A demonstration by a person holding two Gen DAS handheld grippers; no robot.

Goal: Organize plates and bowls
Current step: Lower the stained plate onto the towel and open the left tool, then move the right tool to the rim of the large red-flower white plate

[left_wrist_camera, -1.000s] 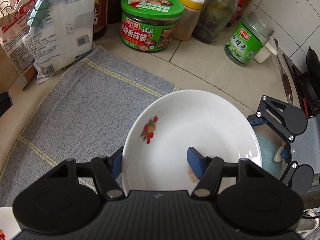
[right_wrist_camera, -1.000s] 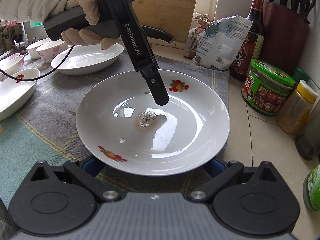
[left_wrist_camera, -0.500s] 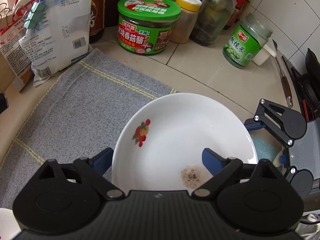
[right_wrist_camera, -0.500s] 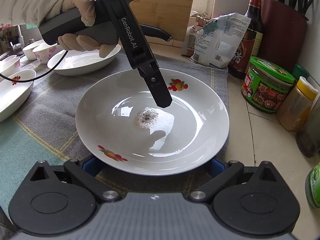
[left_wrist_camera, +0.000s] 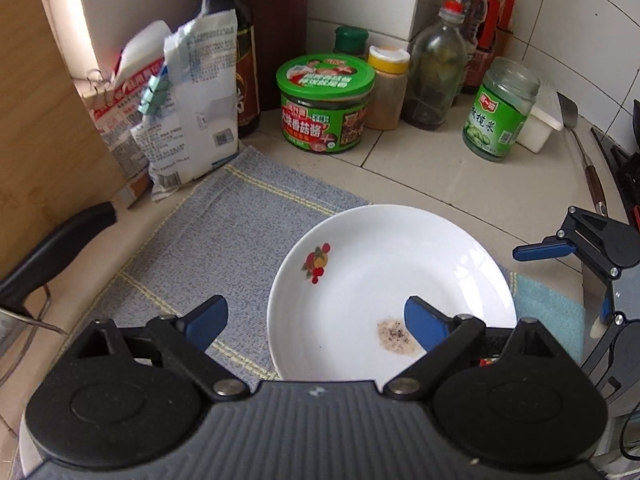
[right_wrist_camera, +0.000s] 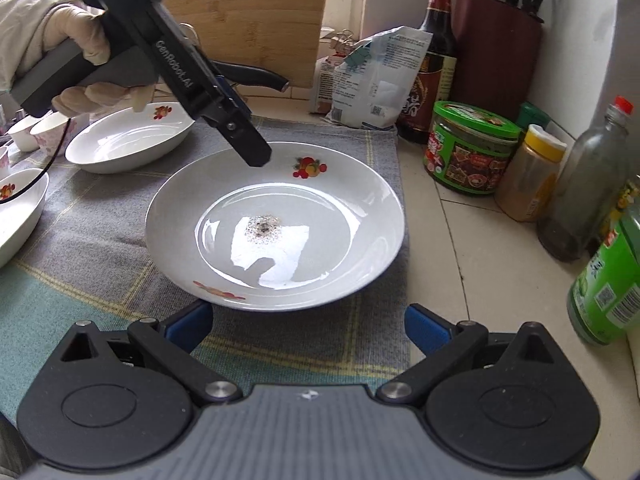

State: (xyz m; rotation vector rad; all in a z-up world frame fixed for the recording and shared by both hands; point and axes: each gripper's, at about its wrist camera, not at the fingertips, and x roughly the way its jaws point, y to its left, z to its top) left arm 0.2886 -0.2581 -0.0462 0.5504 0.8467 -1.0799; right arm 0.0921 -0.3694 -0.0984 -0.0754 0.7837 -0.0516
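A white shallow plate point(left_wrist_camera: 380, 272) with a fruit print and a speck of residue lies flat on the grey cloth point(left_wrist_camera: 240, 232). My left gripper point(left_wrist_camera: 316, 320) hangs open above the plate's left rim, one pad over the cloth and one over the dish, touching neither. From the right wrist view one of its fingers point(right_wrist_camera: 248, 148) hovers over the far-left rim of the plate point(right_wrist_camera: 340, 200), held by a gloved hand point(right_wrist_camera: 80, 40). My right gripper point(right_wrist_camera: 308, 328) stands open just in front of the plate's near rim, with nothing between its pads.
An oval white dish point(right_wrist_camera: 128, 140), another bowl point(right_wrist_camera: 16, 212) and small cups point(right_wrist_camera: 36, 132) sit at the left on the cloth. Jars and bottles point(left_wrist_camera: 324, 104), a bag point(left_wrist_camera: 192, 100), a knife block point(right_wrist_camera: 496, 48) and a cutting board point(left_wrist_camera: 36, 120) line the back. A knife handle point(left_wrist_camera: 52, 248) pokes in.
The left gripper's jaws opened off the plate's rim, then it rose and pulled back. The right gripper drew back slightly, so its tips no longer reach under the plate.
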